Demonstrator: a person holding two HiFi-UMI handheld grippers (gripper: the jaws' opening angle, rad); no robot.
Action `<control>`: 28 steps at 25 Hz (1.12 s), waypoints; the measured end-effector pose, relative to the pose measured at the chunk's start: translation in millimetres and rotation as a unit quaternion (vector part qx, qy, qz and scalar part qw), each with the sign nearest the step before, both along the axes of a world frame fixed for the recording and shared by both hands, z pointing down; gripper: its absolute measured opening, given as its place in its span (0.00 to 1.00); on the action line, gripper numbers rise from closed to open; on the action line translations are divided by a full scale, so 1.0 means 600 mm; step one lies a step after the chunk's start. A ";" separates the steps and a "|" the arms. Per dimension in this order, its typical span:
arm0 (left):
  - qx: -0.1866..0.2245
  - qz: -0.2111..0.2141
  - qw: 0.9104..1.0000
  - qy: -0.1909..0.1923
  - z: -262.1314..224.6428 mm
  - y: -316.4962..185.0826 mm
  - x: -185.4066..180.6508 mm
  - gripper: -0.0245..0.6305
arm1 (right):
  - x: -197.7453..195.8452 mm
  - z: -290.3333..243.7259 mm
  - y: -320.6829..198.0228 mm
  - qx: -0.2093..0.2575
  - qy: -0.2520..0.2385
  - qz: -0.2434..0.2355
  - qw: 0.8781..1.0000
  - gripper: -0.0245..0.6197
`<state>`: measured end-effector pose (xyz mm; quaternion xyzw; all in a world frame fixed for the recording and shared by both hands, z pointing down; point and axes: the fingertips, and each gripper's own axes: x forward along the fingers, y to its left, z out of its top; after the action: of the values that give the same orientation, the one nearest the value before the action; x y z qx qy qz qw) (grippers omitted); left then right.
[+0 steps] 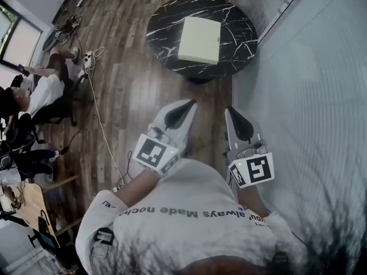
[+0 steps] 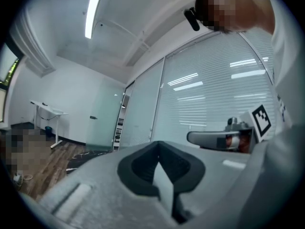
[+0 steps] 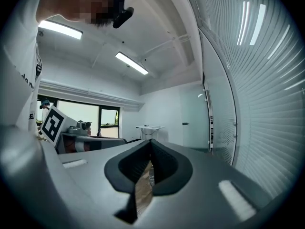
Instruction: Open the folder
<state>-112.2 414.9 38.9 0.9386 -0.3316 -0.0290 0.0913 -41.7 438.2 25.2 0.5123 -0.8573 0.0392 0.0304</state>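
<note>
On round black marbled table (image 1: 160,30), well ahead of both grippers, pale folder (image 1: 199,40) lies flat, closed, untouched. Left gripper (image 1: 186,105) and right gripper (image 1: 232,112) held level near chest, side by side, pointing toward table. Jaws of each pressed together, nothing between; likely carry posture ahead of reach. Head view alone shows folder. Gripper views confirm closed empty jaws, add ceiling lights, glass wall (image 3: 267,80), and other gripper alongside.

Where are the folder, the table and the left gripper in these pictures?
Folder (image 1: 199,40): head view, middle of its pale cover.
Table (image 1: 166,30): head view, bare marble top left of the folder.
Left gripper (image 1: 191,103): head view, at its fingertips.
</note>
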 end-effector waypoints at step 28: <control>-0.011 0.016 1.000 -0.013 0.040 -0.329 -0.044 0.04 | -0.036 0.043 -0.322 -0.016 -0.002 0.025 1.000 0.04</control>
<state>-138.8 217.6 62.8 0.9431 -0.3176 -0.0115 0.0974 -63.1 245.2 51.2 0.5333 -0.8434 0.0548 0.0357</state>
